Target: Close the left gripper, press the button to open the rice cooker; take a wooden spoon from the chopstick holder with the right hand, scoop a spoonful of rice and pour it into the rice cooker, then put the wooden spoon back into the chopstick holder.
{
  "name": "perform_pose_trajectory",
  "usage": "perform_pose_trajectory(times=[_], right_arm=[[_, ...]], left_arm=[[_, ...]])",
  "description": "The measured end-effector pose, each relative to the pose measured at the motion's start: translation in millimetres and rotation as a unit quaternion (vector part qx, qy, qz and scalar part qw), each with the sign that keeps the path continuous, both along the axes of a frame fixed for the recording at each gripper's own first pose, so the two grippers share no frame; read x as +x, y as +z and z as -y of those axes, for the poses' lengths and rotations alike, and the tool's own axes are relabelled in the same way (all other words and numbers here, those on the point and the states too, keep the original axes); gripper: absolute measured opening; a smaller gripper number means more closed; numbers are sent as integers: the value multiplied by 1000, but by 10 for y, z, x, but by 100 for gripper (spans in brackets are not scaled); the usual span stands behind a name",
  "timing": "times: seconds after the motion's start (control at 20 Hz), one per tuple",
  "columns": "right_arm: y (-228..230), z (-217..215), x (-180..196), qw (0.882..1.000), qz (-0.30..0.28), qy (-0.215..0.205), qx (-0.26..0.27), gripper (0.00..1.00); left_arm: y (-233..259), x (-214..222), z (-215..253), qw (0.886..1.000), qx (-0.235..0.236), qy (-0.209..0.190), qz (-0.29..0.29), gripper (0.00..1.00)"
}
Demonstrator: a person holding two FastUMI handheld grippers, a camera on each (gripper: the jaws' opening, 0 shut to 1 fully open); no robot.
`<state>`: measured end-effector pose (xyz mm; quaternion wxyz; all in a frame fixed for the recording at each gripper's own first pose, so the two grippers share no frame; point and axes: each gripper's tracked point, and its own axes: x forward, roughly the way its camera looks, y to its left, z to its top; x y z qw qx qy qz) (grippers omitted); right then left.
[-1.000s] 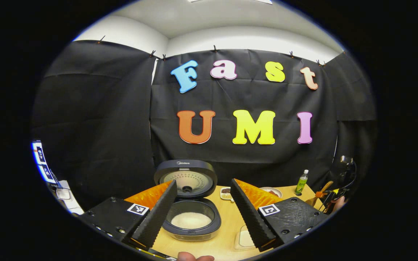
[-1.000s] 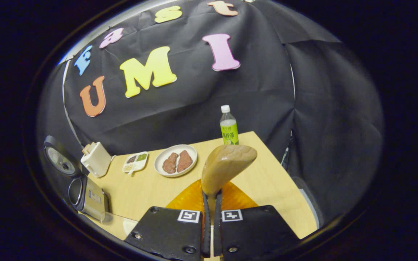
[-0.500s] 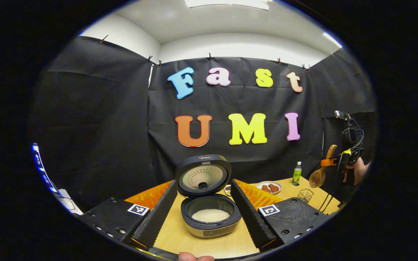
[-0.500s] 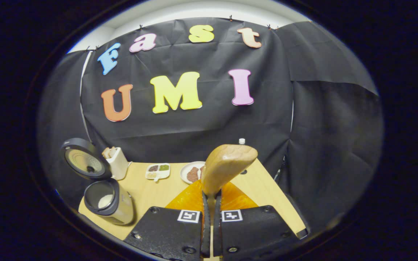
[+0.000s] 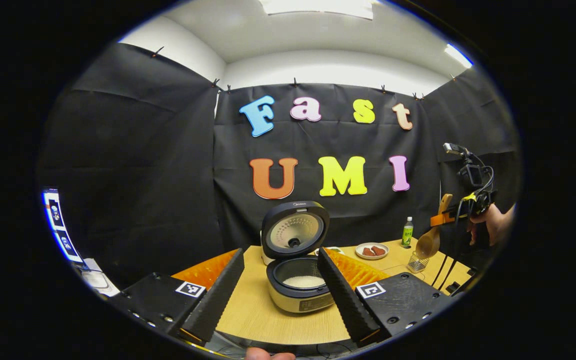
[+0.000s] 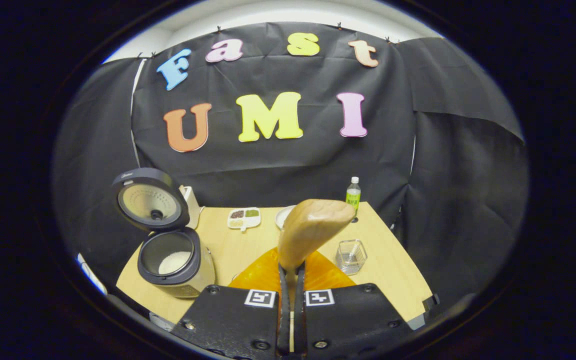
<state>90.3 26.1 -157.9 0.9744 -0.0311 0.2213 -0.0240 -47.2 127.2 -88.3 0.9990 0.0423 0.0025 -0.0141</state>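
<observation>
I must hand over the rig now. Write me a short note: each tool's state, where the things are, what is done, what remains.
Left tool: open, holding nothing, raised in front of the rice cooker.
Right tool: shut on the wooden spoon, held in the air over the table.
Rice cooker: lid up, white rice in the pot.
Chopstick holder: the wire basket on the table, below and right of the spoon.
Done: cooker opened, spoon taken; rice apparently poured in.
Left: put the spoon back into the chopstick holder.
</observation>
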Motion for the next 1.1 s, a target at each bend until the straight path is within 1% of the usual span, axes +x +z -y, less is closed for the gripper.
perform_pose_trajectory(times=[0.2,0.45,0.55,0.65,0.7,0.85,1.0,1.1], right_arm=[[-151,-61,-6,1000,-8,20,-6,8],[-414,116,70,1000,-15,14,7,8],[-570,228,111,1000,-21,11,3,8],[-771,352,169,999,-28,13,-20,8],[-885,371,195,999,-36,17,-23,8],[-1218,374,362,997,-55,26,-41,8],[-1553,391,584,993,-66,25,-98,8],[-1751,342,696,989,-67,28,-132,8]], left_arm=[[-55,-44,36,1000,-4,5,-1,94],[-26,-110,-55,1000,-3,24,1,94],[-4,-118,-132,999,-5,42,-2,94],[46,-104,-117,999,-23,49,-5,94],[76,-89,-101,998,-29,51,-8,95],[114,4,-122,998,-29,63,-12,94],[95,70,-129,997,-22,72,-25,94],[98,115,-121,996,-27,77,-36,95]])
